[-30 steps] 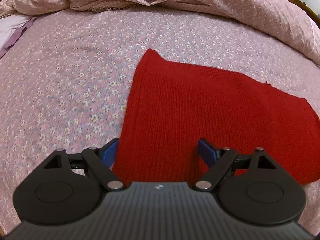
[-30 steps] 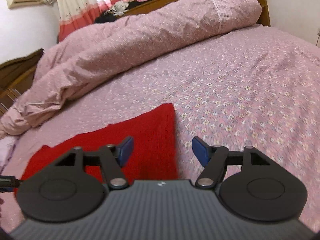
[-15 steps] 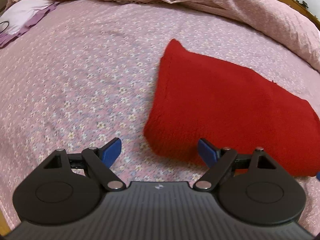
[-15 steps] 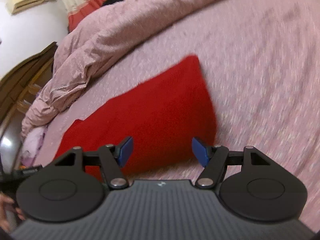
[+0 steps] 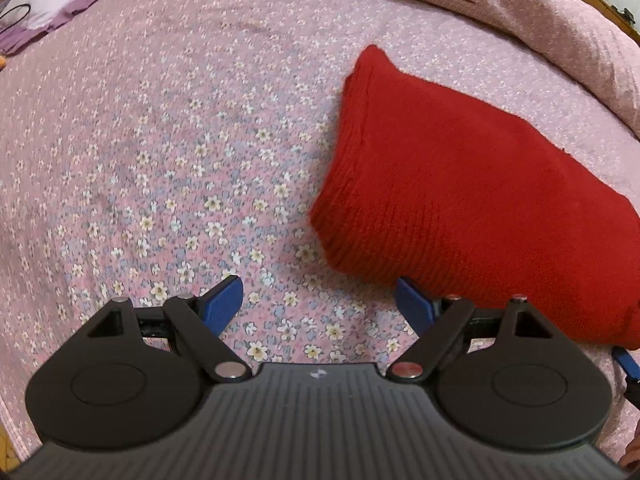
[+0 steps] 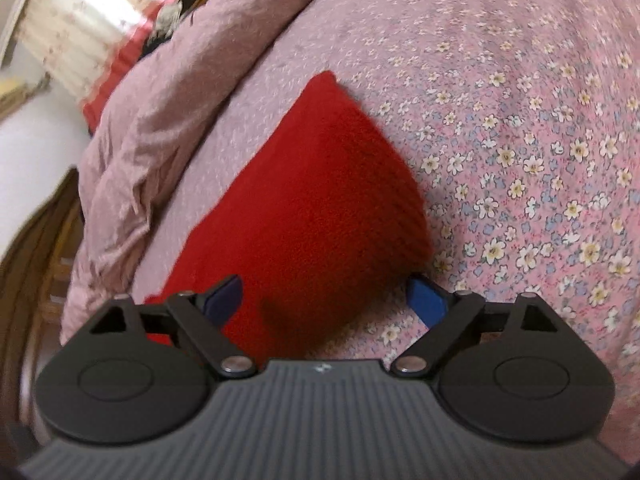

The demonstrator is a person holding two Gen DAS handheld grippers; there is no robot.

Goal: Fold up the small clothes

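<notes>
Between folds, red knit garment (image 5: 472, 200) lying folded on bed (image 5: 160, 140), left claw (image 5: 318, 300) apart and empty (right claw (image 6: 324, 294) opening, gripping nothing); next: probably another fold.

The right gripper (image 6: 323, 298) is opening its blue fingers (image 6: 426, 304) over the folded red knit (image 6: 308, 216) (unpinched) on the floral bed (image 6: 520, 140).

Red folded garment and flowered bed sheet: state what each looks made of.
Red folded garment: looks like knitted yarn, probably wool or acrylic; fine parallel ribs and a fuzzy matte surface. Pink flowered bed sheet: thin woven fabric, likely cotton, matte, printed with small white and blue flowers; the fibre cannot be confirmed.
</notes>
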